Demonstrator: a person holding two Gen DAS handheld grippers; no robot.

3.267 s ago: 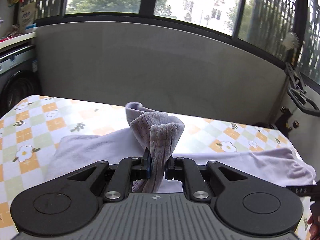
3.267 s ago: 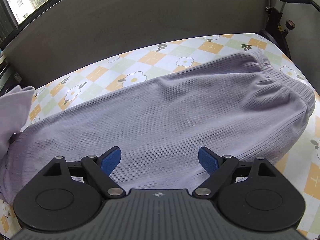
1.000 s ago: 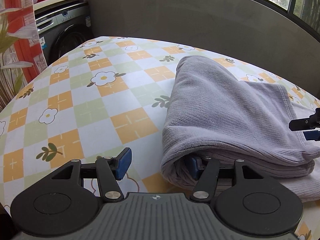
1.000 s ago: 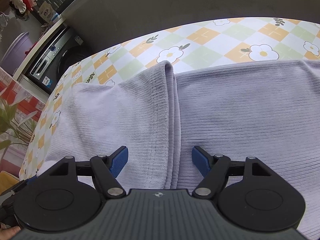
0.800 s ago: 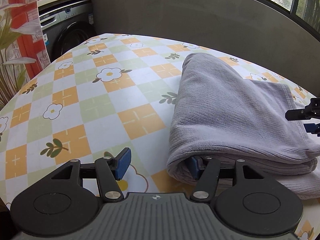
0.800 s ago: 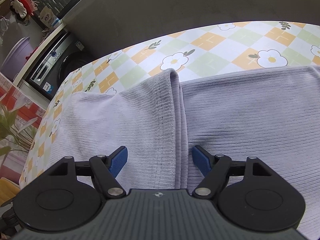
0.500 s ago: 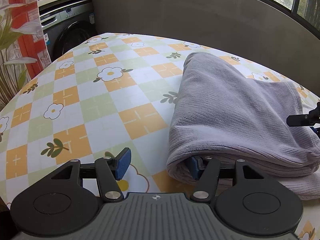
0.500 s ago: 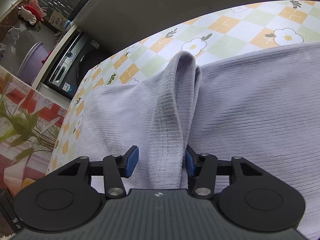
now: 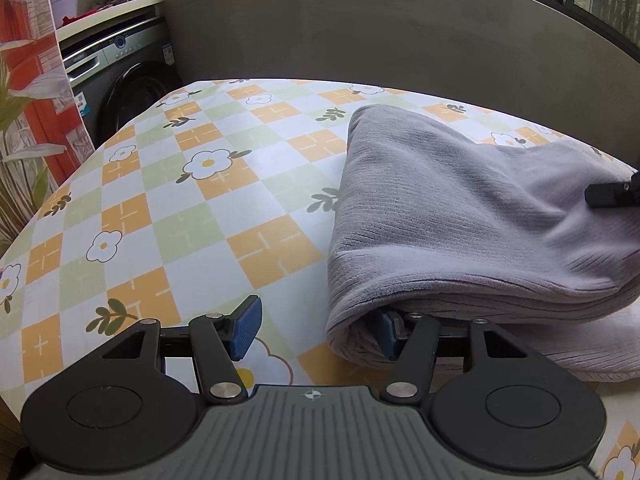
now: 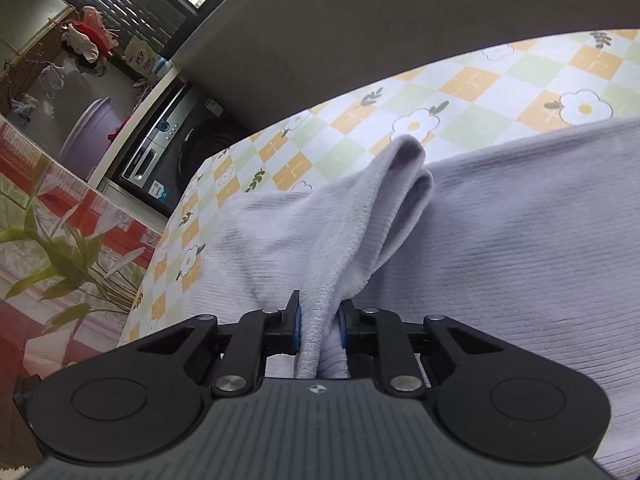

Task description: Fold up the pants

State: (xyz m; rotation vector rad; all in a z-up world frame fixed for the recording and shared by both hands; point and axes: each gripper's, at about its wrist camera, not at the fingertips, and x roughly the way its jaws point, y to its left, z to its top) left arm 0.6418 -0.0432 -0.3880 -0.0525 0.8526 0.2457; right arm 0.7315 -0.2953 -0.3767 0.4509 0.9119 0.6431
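I judge one fold done: my right gripper [image 10: 319, 330] is closing, pinching the soft lilac ribbed pants [image 10: 520, 248] hem between its jaws, while my left gripper [image 9: 316, 330] is spread, one finger under the fold.

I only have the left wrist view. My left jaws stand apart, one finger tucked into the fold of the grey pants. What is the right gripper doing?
Observer: The right gripper is closing on a raised ridge of the pants; the cloth is pinched between its pads.
Operator: One layer or more?
Observer: More than one: two rounded folds rise side by side beyond the pads.
Operator: Anything behind it?
Observer: A washing machine stands past the table's far corner.
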